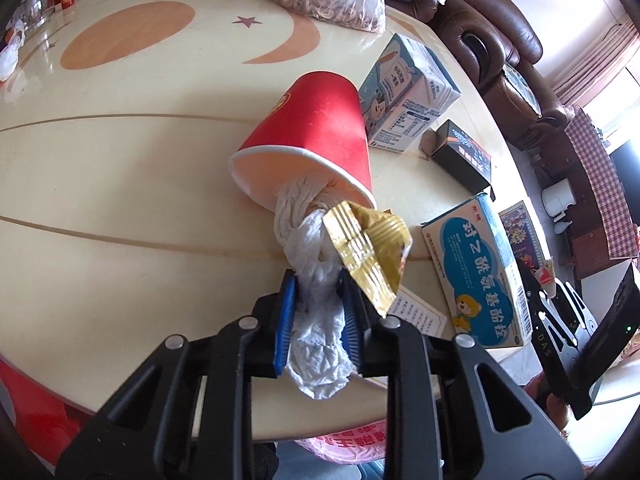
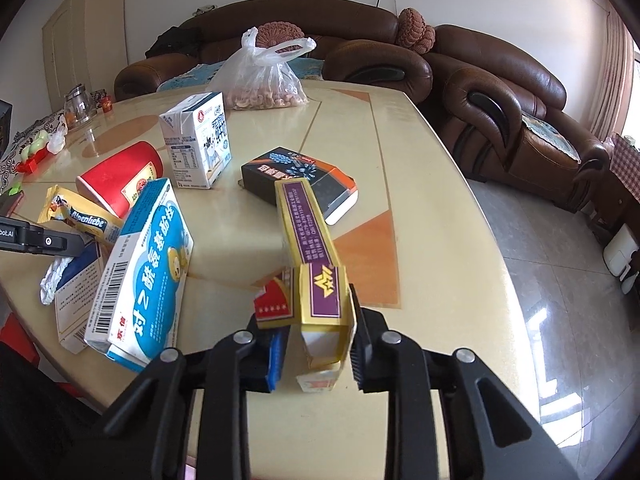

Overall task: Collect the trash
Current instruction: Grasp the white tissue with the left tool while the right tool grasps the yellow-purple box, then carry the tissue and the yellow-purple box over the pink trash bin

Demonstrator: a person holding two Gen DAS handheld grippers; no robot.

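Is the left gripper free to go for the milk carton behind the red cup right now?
Probably not yet. The left gripper is shut on the white tissue trailing from the red cup, and that cup lies between it and the milk carton.

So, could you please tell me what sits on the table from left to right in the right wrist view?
Red paper cup → blue and white medicine box → milk carton → black box → long yellow and purple box, which the right gripper grips.
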